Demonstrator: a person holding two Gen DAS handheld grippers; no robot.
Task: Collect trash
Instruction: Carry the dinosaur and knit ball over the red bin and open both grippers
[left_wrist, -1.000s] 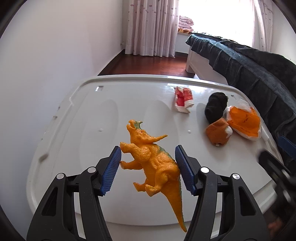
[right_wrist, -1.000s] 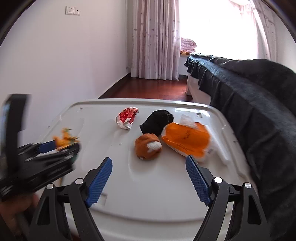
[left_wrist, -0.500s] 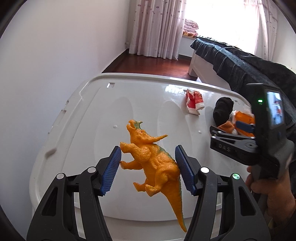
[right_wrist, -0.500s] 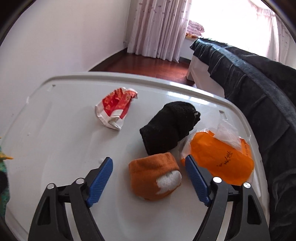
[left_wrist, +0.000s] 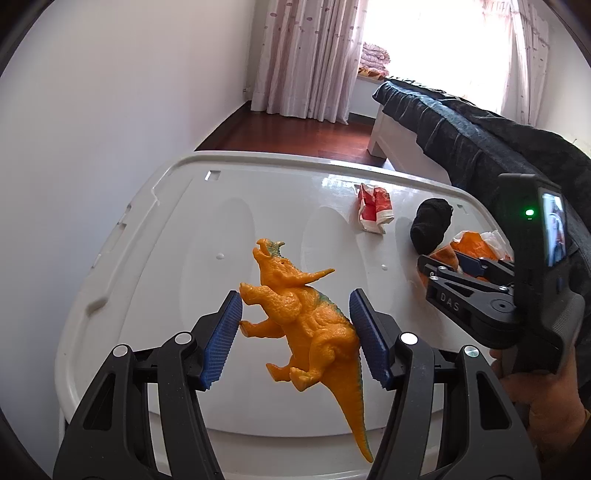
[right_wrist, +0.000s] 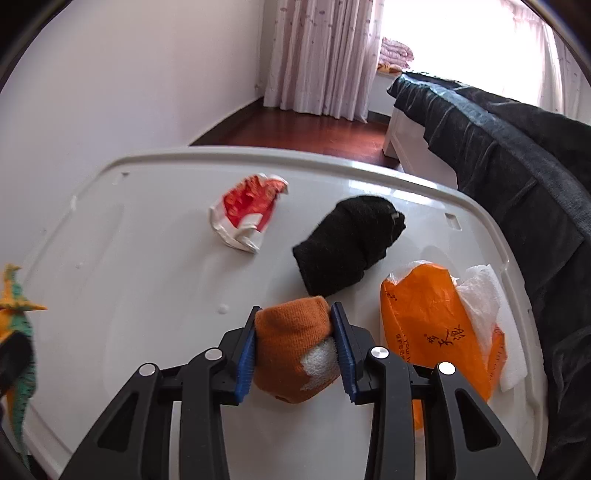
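My left gripper (left_wrist: 295, 295) is shut on an orange toy dinosaur (left_wrist: 306, 317), held above the white plastic lid (left_wrist: 166, 258). My right gripper (right_wrist: 295, 308) has its jaws closing on a rolled orange sock (right_wrist: 291, 350), and both blue pads press its sides. Just beyond the sock lies a rolled black sock (right_wrist: 347, 243). A crumpled red and white wrapper (right_wrist: 245, 210) lies farther left. An orange plastic bag (right_wrist: 424, 325) with white tissue lies to the right. The left wrist view shows the right gripper (left_wrist: 454, 269) low over the lid's right side.
A bed with a dark blanket (right_wrist: 498, 147) runs along the lid's right edge. A white wall stands to the left. Wooden floor (right_wrist: 314, 129) and curtains lie beyond the far rim. A person's hand (left_wrist: 546, 406) holds the right gripper's handle.
The right gripper moved forward and down over the orange sock, and its jaws closed from wide apart onto it. The left gripper kept still with the dinosaur.
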